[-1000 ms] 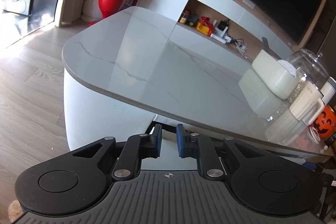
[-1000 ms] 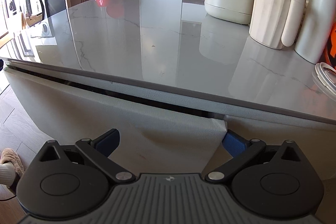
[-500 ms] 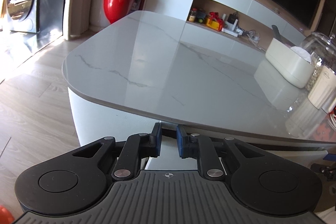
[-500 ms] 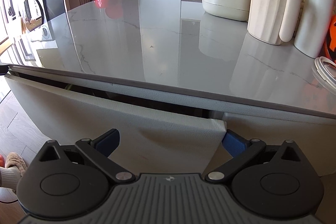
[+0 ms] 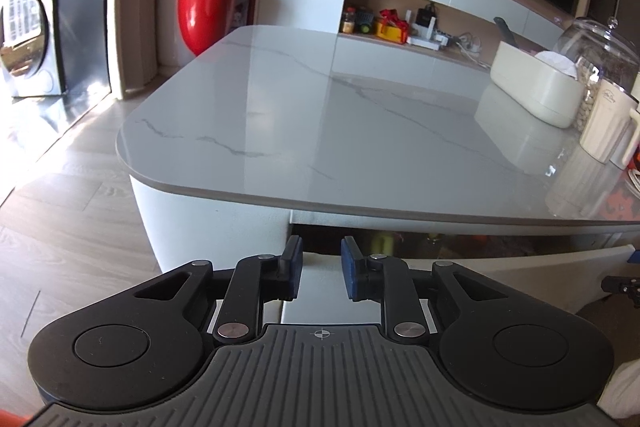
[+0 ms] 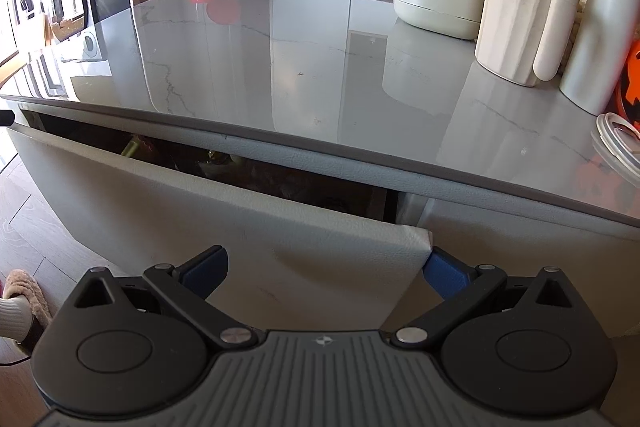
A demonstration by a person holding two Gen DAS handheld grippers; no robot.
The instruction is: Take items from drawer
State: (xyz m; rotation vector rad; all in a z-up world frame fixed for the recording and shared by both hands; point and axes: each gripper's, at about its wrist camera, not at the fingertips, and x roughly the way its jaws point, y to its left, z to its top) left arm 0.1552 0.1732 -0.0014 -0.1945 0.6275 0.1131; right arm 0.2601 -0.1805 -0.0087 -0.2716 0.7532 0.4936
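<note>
Drawer front stands ajar at frame centre, right gripper spread wide astride it, left gripper opening on nothing.

Both pictures are bright and sharp, with no blur. Strong sunlight comes in from far to the left of the tongs, where the floor glows almost white. The shiny table top ahead of the tongs acts like a mirror and shows pale streaks of glare. The gap in the open drawer just past the tongs is dark and hard to see into. Straight lines bend near the edges.
</note>
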